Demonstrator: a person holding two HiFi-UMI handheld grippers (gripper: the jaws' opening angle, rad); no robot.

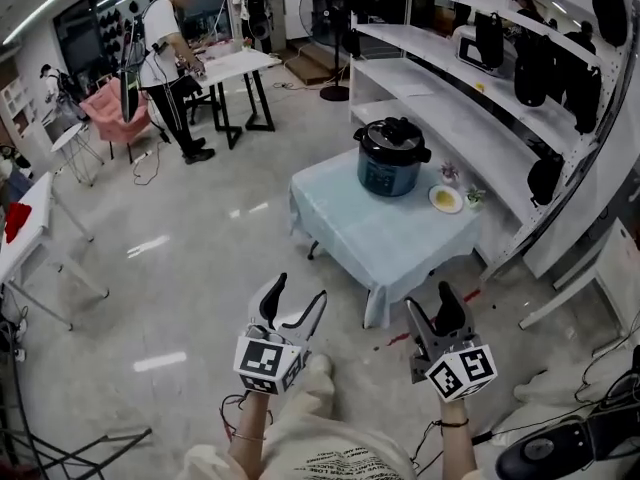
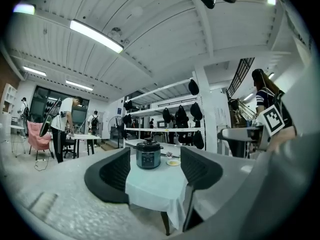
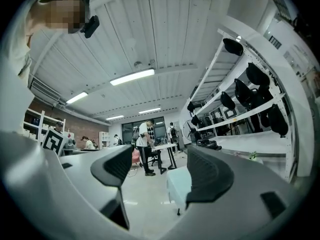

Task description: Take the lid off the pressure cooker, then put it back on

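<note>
A small worktop (image 1: 395,243) draped in a pale blue cloth (image 1: 330,218) stands on a glossy grey floor (image 1: 200,268), pushed up close to long white shelving (image 1: 430,103) that runs along the right side of the room. The pressure cooker (image 1: 391,158) sits on the far part of the worktop, upright, with its black lid (image 1: 392,130) on top. Just beside it, toward the shelving, lies a small white plate (image 1: 446,199) with something yellow on it. Black items hang from the upper rails of the shelving.

The left gripper (image 1: 300,294) and the right gripper (image 1: 430,302) are held side by side near the person's body, well apart from the worktop and pointing toward it. Both sets of jaws are spread wide and grasp nothing. In the left gripper view the cooker appears in the gap between the jaws, but far off; in the right gripper view only floor and a corner of the cloth show between them.

Farther back, a standing fan (image 1: 325,13) is near the end of the shelving, and a person (image 1: 165,58) bends over a white table (image 1: 235,65) with a pink chair (image 1: 105,113) near them. Strip lights (image 2: 95,35) run along a white panelled ceiling
</note>
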